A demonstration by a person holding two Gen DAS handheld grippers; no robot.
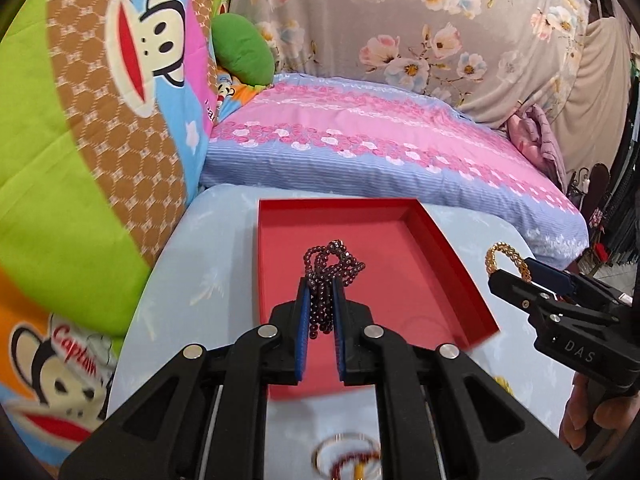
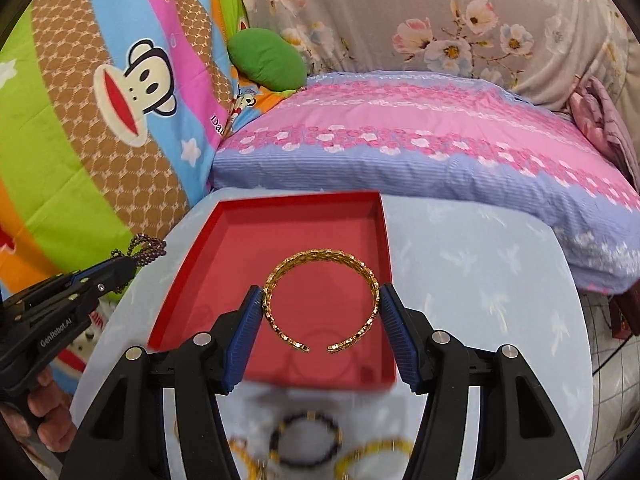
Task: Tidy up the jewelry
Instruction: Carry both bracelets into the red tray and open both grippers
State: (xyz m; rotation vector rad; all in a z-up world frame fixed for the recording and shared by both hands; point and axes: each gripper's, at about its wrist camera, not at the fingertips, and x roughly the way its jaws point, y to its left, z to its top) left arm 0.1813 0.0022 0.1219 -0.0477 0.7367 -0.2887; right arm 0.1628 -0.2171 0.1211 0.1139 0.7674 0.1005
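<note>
Right wrist view: blurred rings (image 2: 308, 440) at bottom edge, hard to read. Right gripper (image 2: 320, 312) clamps gold open bangle (image 2: 320, 258); left gripper (image 1: 320, 304) pinches dark bead strand (image 1: 332, 260) over red tray (image 1: 400, 280).

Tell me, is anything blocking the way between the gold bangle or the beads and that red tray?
Nothing visible does. The bangle hangs in the right tool over the tray, whose red floor is bare. The beads sit clamped in the left tool, also above it.

floral-draped sofa (image 1: 400, 28), perhaps; pink-striped cushion (image 1: 380, 148).
</note>
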